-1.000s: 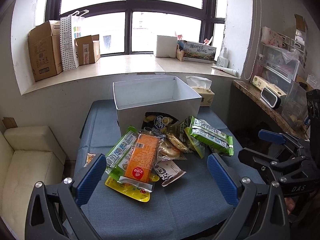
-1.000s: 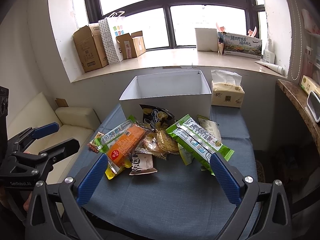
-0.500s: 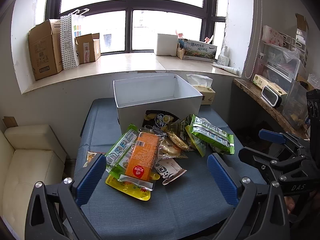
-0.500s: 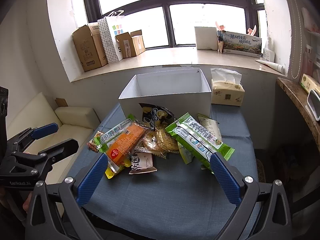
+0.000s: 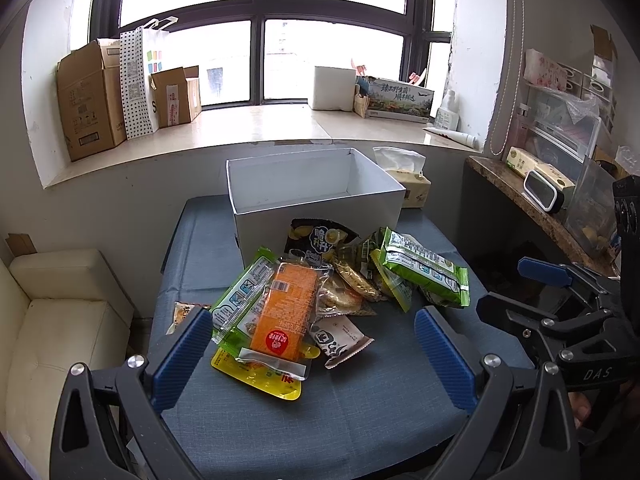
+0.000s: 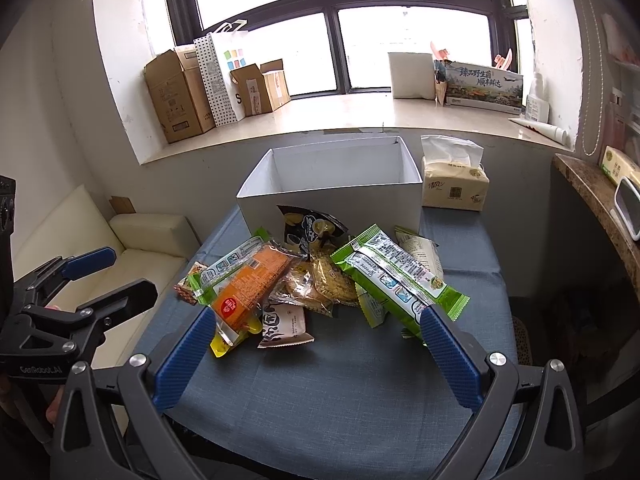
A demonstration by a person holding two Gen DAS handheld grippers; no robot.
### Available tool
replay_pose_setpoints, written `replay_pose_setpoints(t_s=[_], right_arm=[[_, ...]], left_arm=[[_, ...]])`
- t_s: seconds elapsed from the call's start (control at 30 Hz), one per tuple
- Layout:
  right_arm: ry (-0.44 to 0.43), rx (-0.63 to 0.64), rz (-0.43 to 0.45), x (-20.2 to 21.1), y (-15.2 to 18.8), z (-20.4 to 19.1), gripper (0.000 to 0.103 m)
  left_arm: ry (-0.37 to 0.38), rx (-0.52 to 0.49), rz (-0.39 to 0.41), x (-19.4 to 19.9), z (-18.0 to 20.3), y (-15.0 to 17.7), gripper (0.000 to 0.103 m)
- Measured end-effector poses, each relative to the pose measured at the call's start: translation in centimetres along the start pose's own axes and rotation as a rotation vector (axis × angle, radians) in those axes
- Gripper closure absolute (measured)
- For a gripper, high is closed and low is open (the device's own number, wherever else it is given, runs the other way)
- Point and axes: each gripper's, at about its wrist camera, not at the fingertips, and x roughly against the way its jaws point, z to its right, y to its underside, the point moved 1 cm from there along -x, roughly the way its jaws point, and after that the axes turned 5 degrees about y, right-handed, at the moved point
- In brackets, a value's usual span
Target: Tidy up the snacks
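Observation:
A pile of snack packets lies on the blue table (image 5: 360,408) in front of an open white box (image 5: 312,204), which looks empty. An orange packet (image 5: 286,312) tops the left side of the pile, on a green packet and a yellow one (image 5: 260,380). A long green packet (image 5: 424,268) lies at the right, a black chip bag (image 5: 320,238) leans on the box. My left gripper (image 5: 312,354) is open and empty, held back from the orange packet. My right gripper (image 6: 316,350) is open and empty, near the pile (image 6: 320,280); the box also shows there (image 6: 332,196).
A tissue pack (image 6: 454,184) stands right of the box. A cream sofa (image 5: 52,320) is left of the table, a brown counter (image 5: 532,208) with containers at the right. Cardboard boxes (image 5: 88,100) sit on the window sill behind.
Both grippers have drifted slightly nearer the pile. Nothing on the table has moved.

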Motion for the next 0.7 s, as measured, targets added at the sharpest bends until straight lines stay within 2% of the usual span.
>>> replay_pose_setpoints(t_s=[0.7], right_arm=[[-0.005,-0.009,-0.009,-0.33,0.24,0.30,0.000]], left_arm=[[-0.004,0.008,-0.004,-0.06,-0.32,0.04,0.000]])
